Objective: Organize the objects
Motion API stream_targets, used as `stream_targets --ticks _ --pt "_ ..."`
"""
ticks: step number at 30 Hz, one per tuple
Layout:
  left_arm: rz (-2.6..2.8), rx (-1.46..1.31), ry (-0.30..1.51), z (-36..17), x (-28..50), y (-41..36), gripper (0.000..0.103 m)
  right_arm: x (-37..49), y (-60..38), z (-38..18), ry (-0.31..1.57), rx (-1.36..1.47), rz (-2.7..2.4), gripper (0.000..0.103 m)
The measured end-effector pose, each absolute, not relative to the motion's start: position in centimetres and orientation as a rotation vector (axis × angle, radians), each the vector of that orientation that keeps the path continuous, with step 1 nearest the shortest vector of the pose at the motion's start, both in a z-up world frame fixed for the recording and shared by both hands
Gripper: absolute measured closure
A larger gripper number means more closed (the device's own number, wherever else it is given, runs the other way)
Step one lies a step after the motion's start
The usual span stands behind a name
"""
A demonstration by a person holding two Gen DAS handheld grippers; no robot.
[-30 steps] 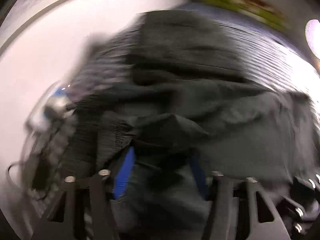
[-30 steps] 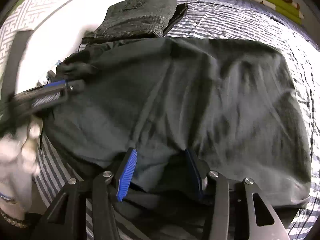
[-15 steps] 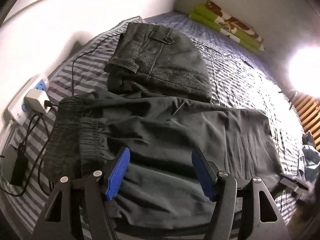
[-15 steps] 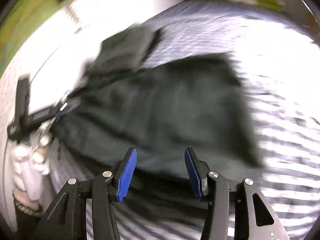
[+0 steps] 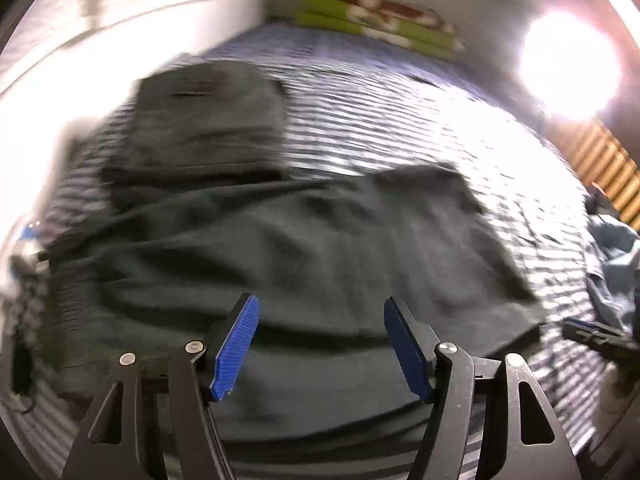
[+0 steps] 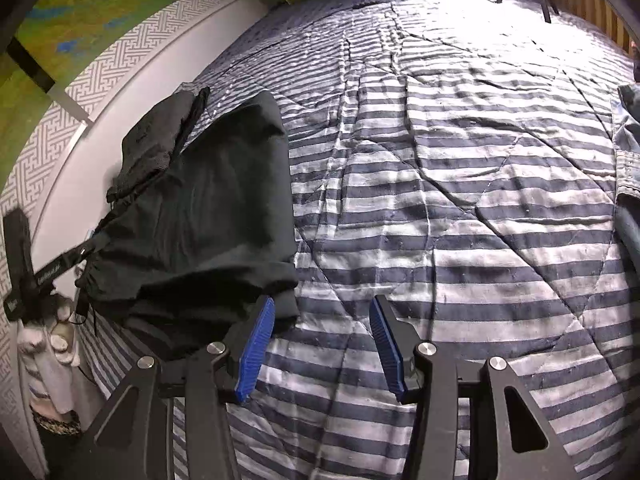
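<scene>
Striped blue-and-white bedding [image 6: 460, 184] covers the bed, wrinkled and brightly lit at the far side. Dark folded trousers [image 6: 208, 216] lie on it near the white wall, with a second folded grey garment [image 5: 208, 120] touching their far edge. Denim clothing [image 6: 628, 152] sits well apart at the bed's right edge. The left hand-held gripper [image 5: 320, 344] hangs over the trousers, jaws apart and empty; the right hand-held gripper [image 6: 322, 344] stands open just beside them.
</scene>
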State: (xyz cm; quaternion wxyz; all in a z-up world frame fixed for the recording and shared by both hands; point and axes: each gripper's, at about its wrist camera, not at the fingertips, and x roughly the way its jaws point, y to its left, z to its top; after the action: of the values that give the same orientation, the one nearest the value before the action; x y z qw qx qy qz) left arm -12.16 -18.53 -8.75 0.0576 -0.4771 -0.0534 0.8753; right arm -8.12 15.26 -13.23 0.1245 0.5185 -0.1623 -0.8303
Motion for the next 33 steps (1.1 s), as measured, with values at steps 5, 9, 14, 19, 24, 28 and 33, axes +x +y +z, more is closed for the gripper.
stream_targets --ticks 5,9,14,19,24,28,33 --pt "2.455 -1.554 -0.073 -12.2 -14.9 -11.5 0.032 -8.2 12.9 -13.8 -0.274 1.443 -2.454 0.057" --pt "2.457 -1.548 0.135 -12.7 -14.7 -8.1 0.032 -9.2 11.7 -14.4 -0.150 1.358 -2.489 0.057" --pt "2.458 -1.518 -0.136 -9.8 -18.2 -8.8 0.029 -9.8 11.2 -14.4 -0.177 1.328 -2.447 0.091" --pt "2.450 -1.646 0.149 -8.8 -27.0 -5.2 0.028 -9.4 11.0 -14.6 -0.170 1.326 -2.456 0.100" --pt "2.346 -1.730 0.379 -10.5 -34.1 -0.3 0.025 -9.3 11.3 -14.5 -0.181 1.315 -2.459 0.101" --pt "2.313 -1.781 0.365 -12.6 -36.8 0.8 0.031 -8.6 11.6 -14.4 -0.174 1.290 -2.464 0.101" --pt "2.333 -1.803 0.287 -13.6 -37.5 -0.1 0.082 -8.2 11.9 -14.8 -0.175 1.283 -2.452 0.101"
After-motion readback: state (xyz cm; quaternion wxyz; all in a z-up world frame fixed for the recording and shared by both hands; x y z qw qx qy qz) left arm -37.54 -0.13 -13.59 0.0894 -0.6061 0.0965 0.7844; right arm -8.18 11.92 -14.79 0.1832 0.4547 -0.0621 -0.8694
